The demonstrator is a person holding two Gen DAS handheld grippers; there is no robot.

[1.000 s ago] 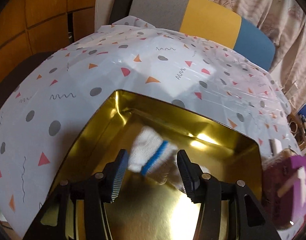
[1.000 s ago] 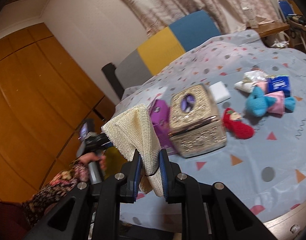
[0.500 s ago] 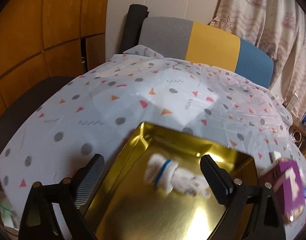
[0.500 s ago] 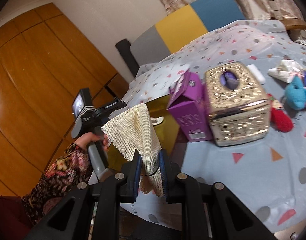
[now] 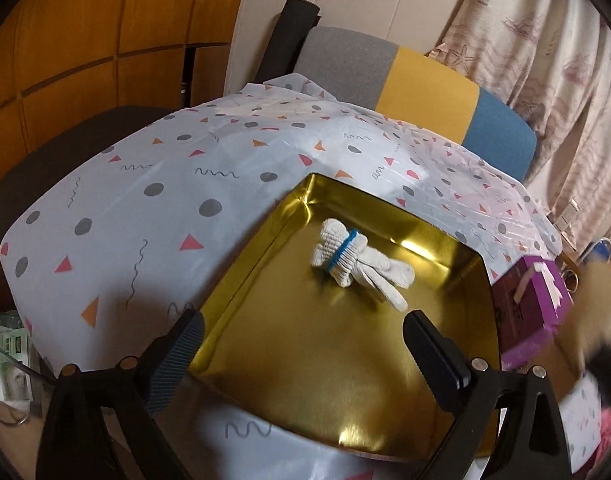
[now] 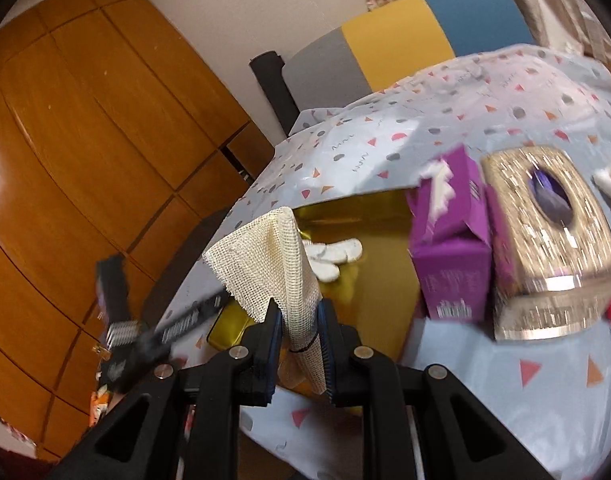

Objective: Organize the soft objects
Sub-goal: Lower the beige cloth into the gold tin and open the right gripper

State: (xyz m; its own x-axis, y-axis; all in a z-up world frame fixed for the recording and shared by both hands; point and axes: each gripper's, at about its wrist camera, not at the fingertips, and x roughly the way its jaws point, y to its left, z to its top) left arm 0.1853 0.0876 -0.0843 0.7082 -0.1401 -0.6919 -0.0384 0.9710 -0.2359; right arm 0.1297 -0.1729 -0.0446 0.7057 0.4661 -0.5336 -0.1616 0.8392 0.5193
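The glove bundle (image 5: pixel 355 260) lies inside the gold tray (image 5: pixel 345 380), toward its far side, apart from the walls. Its long axis runs diagonally across the tray floor: the rolled cuff end points to the tray's far left corner, the loose fingers to its near right. It is white knit, cinched by a blue band just behind the cuff. The left gripper (image 5: pixel 305 356) hangs over the tray's near edge, its jaws having just opened wide, with nothing between them and the bundle lying beyond the tips. The right gripper (image 6: pixel 299 320) is pinched on a cream mesh cloth (image 6: pixel 265 264), which stands up from the pads and flops left, held above the tray's near rim. A purple box (image 6: pixel 449 256) stands touching the tray's right side.
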